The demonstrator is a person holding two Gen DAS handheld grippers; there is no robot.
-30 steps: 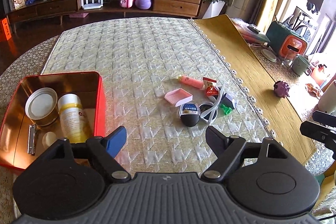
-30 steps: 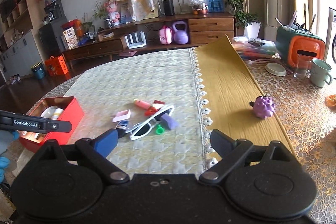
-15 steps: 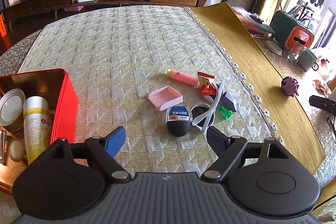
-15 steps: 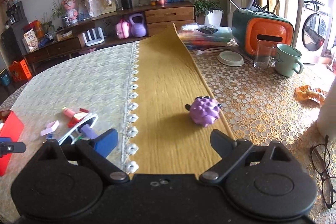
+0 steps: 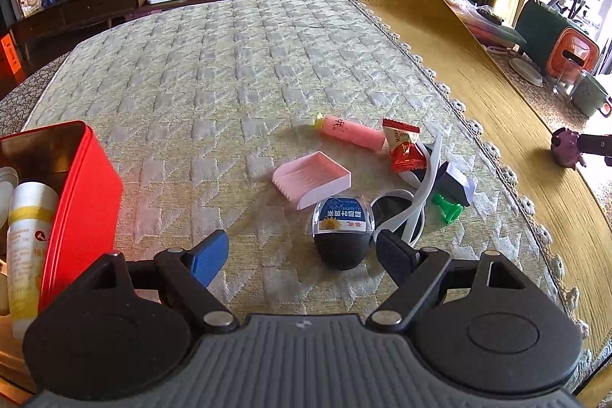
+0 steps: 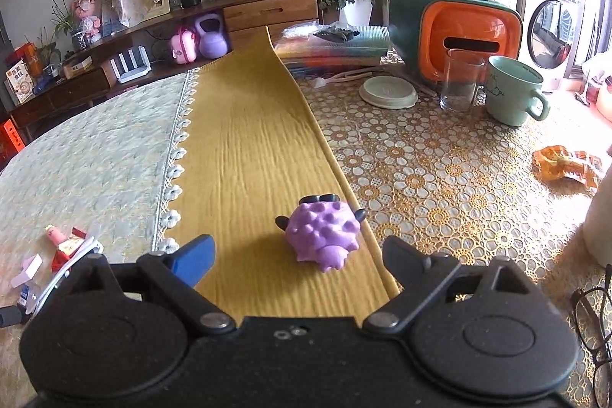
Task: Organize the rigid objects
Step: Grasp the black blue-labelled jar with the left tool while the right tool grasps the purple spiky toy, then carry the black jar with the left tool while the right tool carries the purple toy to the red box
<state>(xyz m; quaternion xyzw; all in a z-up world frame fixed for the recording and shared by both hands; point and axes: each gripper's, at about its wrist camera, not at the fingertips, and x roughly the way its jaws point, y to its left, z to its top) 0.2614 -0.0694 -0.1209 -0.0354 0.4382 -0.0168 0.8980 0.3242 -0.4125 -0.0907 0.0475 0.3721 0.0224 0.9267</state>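
Note:
My left gripper (image 5: 302, 251) is open and empty, just in front of a black egg-shaped case with a blue label (image 5: 342, 230). Beside it lie a pink scoop (image 5: 311, 178), a pink tube (image 5: 352, 133), a red candy wrapper (image 5: 403, 150), white sunglasses (image 5: 417, 201) and a green piece (image 5: 445, 209). A red tin (image 5: 82, 194) at the left holds a white bottle (image 5: 26, 239). My right gripper (image 6: 296, 257) is open and empty, close in front of a purple bumpy toy (image 6: 323, 232) on the yellow runner (image 6: 244, 148).
On the right side of the table stand an orange and green box (image 6: 464, 29), a glass (image 6: 459, 79), a green mug (image 6: 514, 90) and a round lid (image 6: 388, 92). Eyeglasses (image 6: 594, 316) lie at the near right. A snack wrapper (image 6: 566, 165) lies further right.
My left gripper moved right and closer to the black case, so the red tin slid to the frame edge. My right gripper swung right and approached the purple toy.

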